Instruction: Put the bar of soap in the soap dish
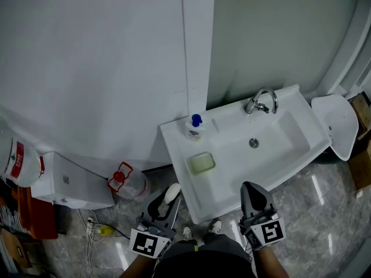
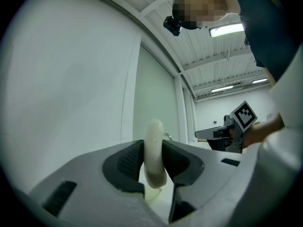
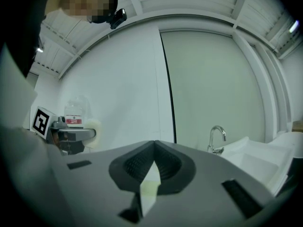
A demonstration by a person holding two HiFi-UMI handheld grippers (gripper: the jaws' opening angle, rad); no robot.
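Left hand-held gripper (image 1: pixel 167 198): jaws partly closed, clamping the bar of soap (image 1: pixel 172 193) edge-on. Soap dish (image 1: pixel 201 163): on the sink (image 1: pixel 232 175) ledge, at 1 o'clock from the soap, apparently empty. Right hand-held gripper (image 1: pixel 254 191): jaws together, holding nothing. Pickup complete; transfer and placement remain.

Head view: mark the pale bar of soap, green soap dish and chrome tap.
Pale bar of soap (image 1: pixel 172 193), head view, its upper end.
Green soap dish (image 1: pixel 201 163), head view, its middle.
Chrome tap (image 1: pixel 253 105), head view, its base.
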